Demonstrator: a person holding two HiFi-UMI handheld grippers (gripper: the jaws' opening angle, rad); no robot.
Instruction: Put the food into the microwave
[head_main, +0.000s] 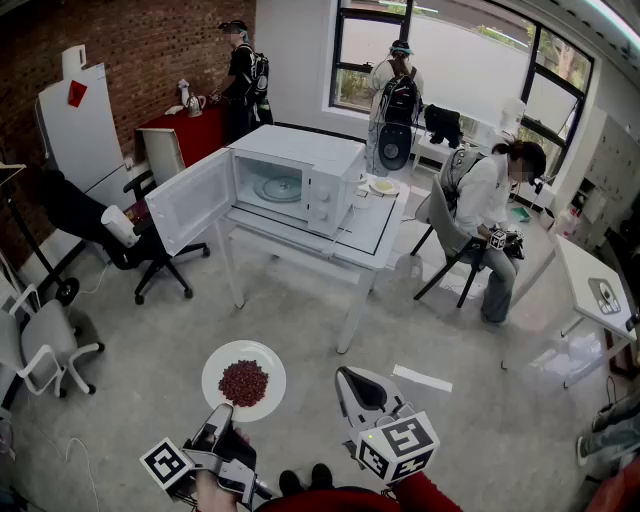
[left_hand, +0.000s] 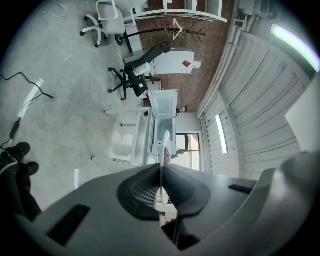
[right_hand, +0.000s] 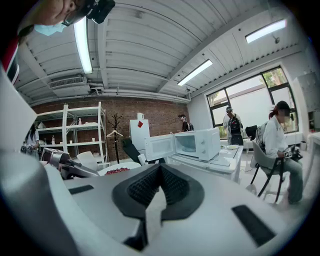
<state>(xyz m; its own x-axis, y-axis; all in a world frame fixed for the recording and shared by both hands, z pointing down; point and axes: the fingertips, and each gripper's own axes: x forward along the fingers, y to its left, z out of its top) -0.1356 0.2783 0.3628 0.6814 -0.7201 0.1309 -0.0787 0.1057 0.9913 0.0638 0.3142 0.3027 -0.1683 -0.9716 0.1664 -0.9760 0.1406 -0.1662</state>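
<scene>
1. Left gripper (head_main: 222, 415) is pinching round white plate of red food (head_main: 243, 380) by its rim, lower centre.
2. Right gripper (head_main: 348, 382) is idling, jaws together, empty.
3. Advice: keeping plate level while approaching open white microwave (head_main: 300, 185), upper centre.

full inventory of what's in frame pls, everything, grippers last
microwave: 1, white, door open, on the table mid-room
turntable: 1, clear, inside the microwave
table: 1, white, under the microwave
small plate: 1, white, on the table right of the microwave
plate: 1, white, near bottom centre, gripped at its near edge
food: 1 heap, red-brown, on the plate
black chair: 1, black, left of the table
white chairs: 2, white, left edge and back left
red table: 1, red, by the brick wall
people: 3, one seated right, two standing at back
left gripper: 1, grey, shut on the plate
right gripper: 1, grey, shut, empty, right of the plate
</scene>
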